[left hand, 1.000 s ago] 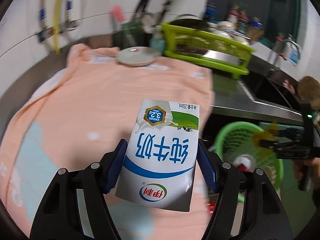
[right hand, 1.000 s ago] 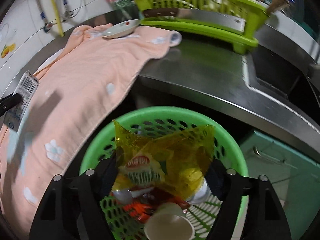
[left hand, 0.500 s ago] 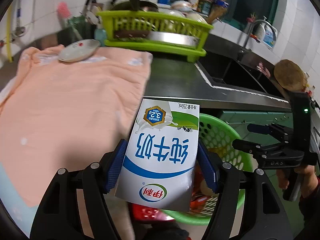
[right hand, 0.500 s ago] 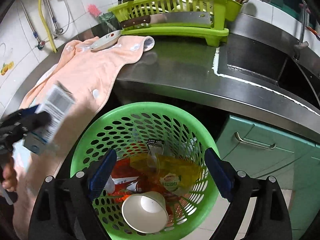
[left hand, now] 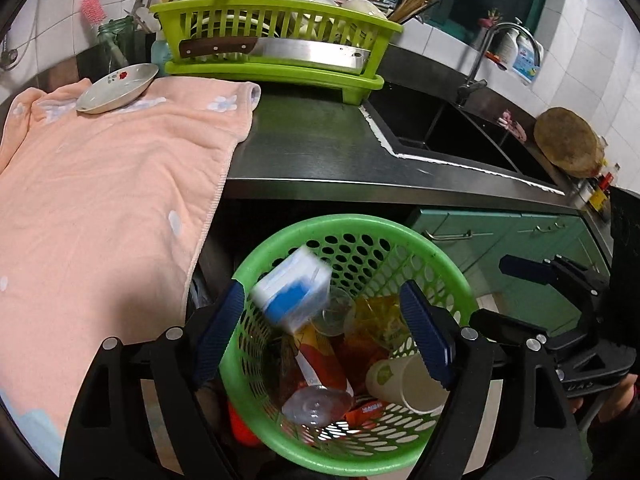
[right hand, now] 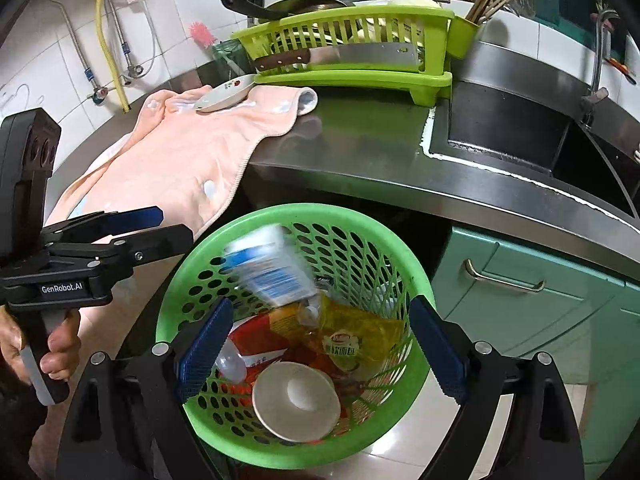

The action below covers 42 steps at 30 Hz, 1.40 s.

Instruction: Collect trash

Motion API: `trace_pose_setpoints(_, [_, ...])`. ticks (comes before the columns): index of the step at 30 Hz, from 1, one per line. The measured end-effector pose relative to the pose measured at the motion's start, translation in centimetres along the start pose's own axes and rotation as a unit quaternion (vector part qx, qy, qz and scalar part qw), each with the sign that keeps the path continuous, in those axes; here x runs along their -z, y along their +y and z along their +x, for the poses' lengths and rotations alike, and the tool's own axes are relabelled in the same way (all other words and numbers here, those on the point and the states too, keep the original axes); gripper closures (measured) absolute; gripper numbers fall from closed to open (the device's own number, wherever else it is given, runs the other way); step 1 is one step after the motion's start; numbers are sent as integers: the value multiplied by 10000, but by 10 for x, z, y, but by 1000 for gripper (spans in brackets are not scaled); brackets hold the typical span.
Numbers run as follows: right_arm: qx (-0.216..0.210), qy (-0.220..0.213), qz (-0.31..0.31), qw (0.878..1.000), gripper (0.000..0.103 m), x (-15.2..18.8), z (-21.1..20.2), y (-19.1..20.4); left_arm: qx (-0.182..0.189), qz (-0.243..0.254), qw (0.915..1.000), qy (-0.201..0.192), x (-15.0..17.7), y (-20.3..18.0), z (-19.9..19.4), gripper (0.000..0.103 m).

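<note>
A green plastic basket [left hand: 360, 226] stands on the floor below the counter; it also shows in the right wrist view [right hand: 288, 212]. A white and blue milk carton [left hand: 294, 292] is blurred in mid-air inside it, free of both grippers; the right wrist view shows the carton [right hand: 268, 270] too. Under it lie a yellow wrapper [right hand: 356, 340], a paper cup [right hand: 296, 400] and red packets. My left gripper [left hand: 324, 332] is open and empty above the basket. My right gripper [right hand: 320, 352] is open and empty above it too.
A peach towel [left hand: 112, 184] covers the left of the steel counter [left hand: 320, 148]. A small plate [left hand: 118, 88] sits on the towel. A green dish rack [left hand: 276, 40] with a cleaver stands behind. A sink [left hand: 448, 132] lies to the right, over green cabinets [right hand: 532, 292].
My left gripper swung from over the towel to above the basket, opened and let go of the milk carton, which now falls in. My right gripper released the yellow wrapper and stays open.
</note>
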State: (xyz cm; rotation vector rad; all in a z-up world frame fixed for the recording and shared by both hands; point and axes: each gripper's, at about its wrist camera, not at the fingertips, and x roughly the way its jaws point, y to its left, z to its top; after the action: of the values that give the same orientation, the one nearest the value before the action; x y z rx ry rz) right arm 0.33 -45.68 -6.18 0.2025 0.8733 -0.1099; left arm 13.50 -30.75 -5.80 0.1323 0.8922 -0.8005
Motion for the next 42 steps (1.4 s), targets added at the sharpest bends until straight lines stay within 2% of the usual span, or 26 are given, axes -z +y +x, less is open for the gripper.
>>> trace_pose_setpoints(11, [-25,-180,-187,9997,17,11,-14,32,-383,-35,9988,-303,12,14,-49,24])
trace_pose_setpoints(16, [-97,-226,-236,9994,17,13,-20,52,-693,-79,9964,-486,21,25,-77,24])
trace_pose_setpoints(19, [-160,-286,-233,9992,17,13,-25,67,-930,-154,9938,-589,30,34,-94,18])
trace_pose_setpoints(21, [-239,-318,-254,9989,17,14,-28,79,-1055,-195,9922,-642,35,39,-104,18])
trace_pose_setpoints(26, [-302,-432,-464,9975,16,14,-36,113,-1483,-278,9853,-803,50,54,-135,15])
trace_pose_setpoints(35, [-569,-651,-713,9937,15,11,-48,170,-2006,-697,9716,-1049,79,89,-187,15])
trace_pose_setpoints(42, [-719,-734,-754,9918,12,12,-51,199,-2461,-988,9571,-1167,102,111,-218,15])
